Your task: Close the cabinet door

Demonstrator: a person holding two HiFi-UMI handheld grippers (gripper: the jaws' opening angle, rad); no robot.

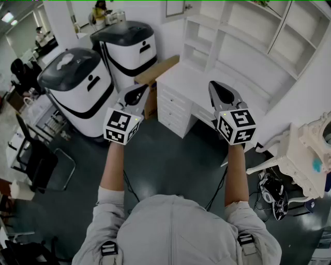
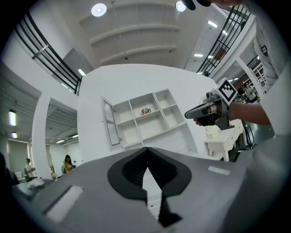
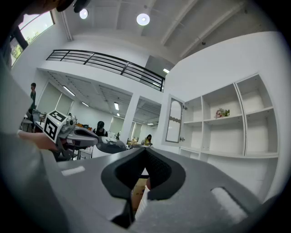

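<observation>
The white wall cabinet (image 1: 243, 36) has open shelves, and its narrow door (image 1: 176, 8) with a glass pane stands swung open at its left end. That door (image 2: 111, 123) shows left of the shelves in the left gripper view, and the same door (image 3: 174, 120) in the right gripper view. My left gripper (image 1: 136, 95) and right gripper (image 1: 219, 93) are held side by side, level, well short of the cabinet. Both are shut with nothing between the jaws. From the left gripper (image 2: 148, 151) the right one (image 2: 202, 111) is visible; from the right gripper (image 3: 145, 152) the left one (image 3: 84, 135) is visible.
A white desk with drawers (image 1: 178, 103) stands under the cabinet. Two white-and-black machines (image 1: 77, 88) (image 1: 126, 46) and a cardboard box (image 1: 155, 70) are to the left. A white ornate table (image 1: 305, 155) stands at the right, a black chair (image 1: 36, 160) at the left. People sit far left.
</observation>
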